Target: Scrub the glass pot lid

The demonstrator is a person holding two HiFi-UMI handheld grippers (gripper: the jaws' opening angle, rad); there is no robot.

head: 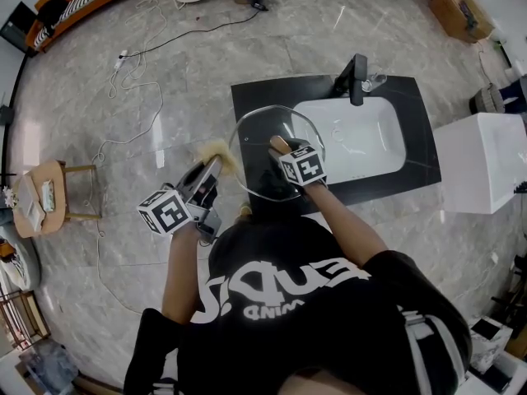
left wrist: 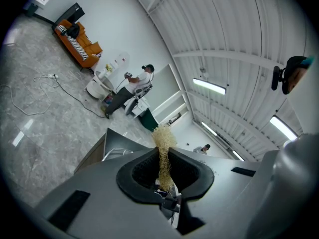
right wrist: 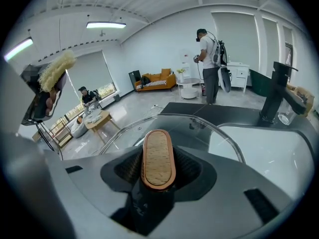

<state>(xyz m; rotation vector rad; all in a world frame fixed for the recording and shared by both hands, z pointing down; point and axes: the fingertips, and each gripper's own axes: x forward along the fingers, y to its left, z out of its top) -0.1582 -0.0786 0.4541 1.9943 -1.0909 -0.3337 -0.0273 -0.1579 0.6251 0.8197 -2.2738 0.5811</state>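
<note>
A round glass pot lid (head: 257, 161) hangs tilted over the near left corner of the black counter (head: 255, 97). My right gripper (head: 286, 150) is shut on its wooden handle (right wrist: 158, 158), and the lid's glass (right wrist: 204, 128) spreads out beyond the jaws in the right gripper view. My left gripper (head: 211, 169) is shut on a straw-coloured fibre scrubber (head: 216, 150), held just left of the lid's rim and apart from it. The scrubber (left wrist: 163, 151) stands up between the left jaws. The right gripper view shows the scrubber (right wrist: 56, 69) at upper left.
A white sink basin (head: 362, 138) with a black faucet (head: 358, 79) is set in the counter right of the lid. A white box (head: 482, 161) stands at the right, a wooden stool (head: 48, 189) at the left. Cables (head: 132, 72) lie on the floor. A person (right wrist: 209, 66) stands beyond the counter.
</note>
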